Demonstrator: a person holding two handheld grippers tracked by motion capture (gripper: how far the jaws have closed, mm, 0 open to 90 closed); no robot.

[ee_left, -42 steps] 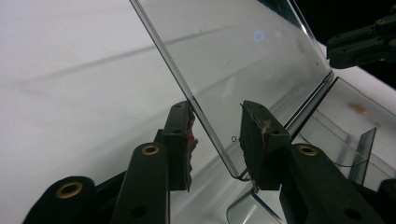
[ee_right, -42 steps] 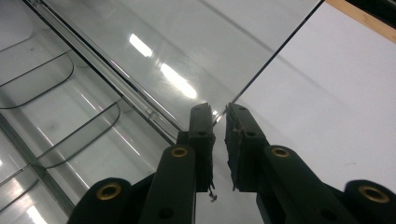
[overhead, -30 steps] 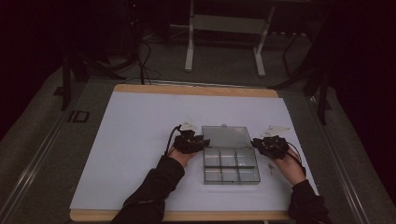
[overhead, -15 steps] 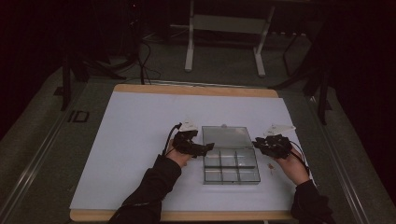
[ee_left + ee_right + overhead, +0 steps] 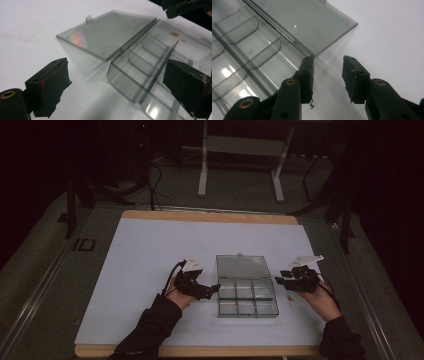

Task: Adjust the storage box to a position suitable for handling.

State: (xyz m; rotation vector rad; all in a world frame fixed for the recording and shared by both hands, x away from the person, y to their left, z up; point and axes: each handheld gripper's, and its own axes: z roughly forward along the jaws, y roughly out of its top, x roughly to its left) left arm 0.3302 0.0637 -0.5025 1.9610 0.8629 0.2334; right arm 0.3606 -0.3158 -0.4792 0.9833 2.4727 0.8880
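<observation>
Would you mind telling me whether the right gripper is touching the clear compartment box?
Apart. In the right gripper view, the right gripper has open jaws with bare white table between them, and the clear compartment box lies off to one side, with a gap to the nearer jaw.

Compartment box (image 5: 247, 298) on table (image 5: 150, 250), lid (image 5: 242, 266) lying open behind it

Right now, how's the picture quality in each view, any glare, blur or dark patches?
High view: room dark, the white table top evenly lit, the clear compartment box low in contrast. Left gripper view: rainbow glare on the open lid, near jaws soft, far right compartments washed out. Right gripper view: bright reflections in the box compartments at left, jaws sharp, lid slightly soft.
</observation>
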